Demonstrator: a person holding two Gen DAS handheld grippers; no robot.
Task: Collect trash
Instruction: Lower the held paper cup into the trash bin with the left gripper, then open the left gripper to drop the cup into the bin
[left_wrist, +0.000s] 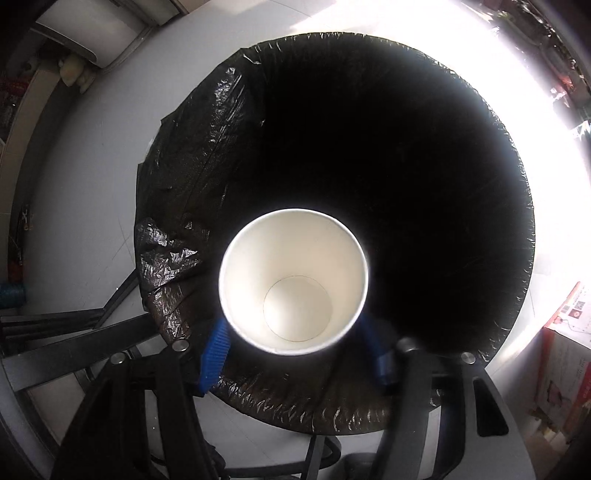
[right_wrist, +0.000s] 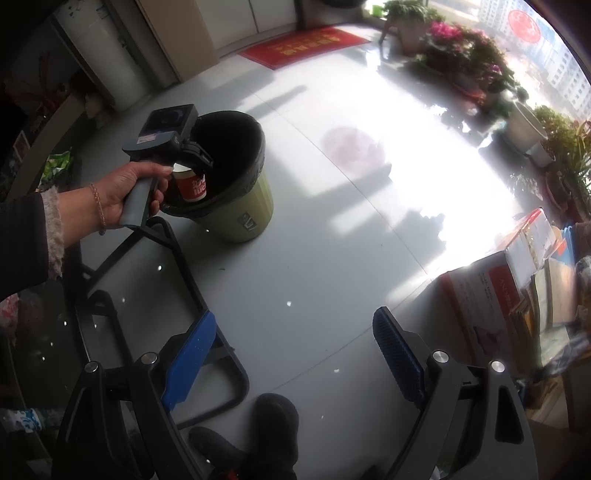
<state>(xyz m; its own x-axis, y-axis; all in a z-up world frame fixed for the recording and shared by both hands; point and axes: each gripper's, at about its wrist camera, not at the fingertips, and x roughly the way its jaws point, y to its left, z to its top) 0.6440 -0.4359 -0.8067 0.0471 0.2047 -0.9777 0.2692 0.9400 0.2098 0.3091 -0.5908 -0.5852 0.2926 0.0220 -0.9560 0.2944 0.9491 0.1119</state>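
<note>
Over the bin (left_wrist: 207, 155), left claw (left_wrist: 295, 343) gripping cup (left_wrist: 295, 273).

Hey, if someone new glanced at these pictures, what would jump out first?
The white paper cup, clamped between the left gripper's blue pads, open end up over the black-lined trash bin. Next, the sun glare on the floor right of the bin, with the right gripper open and empty.

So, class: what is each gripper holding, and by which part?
The left gripper holds a paper cup by its side wall, over the bin. The right gripper holds nothing.
</note>
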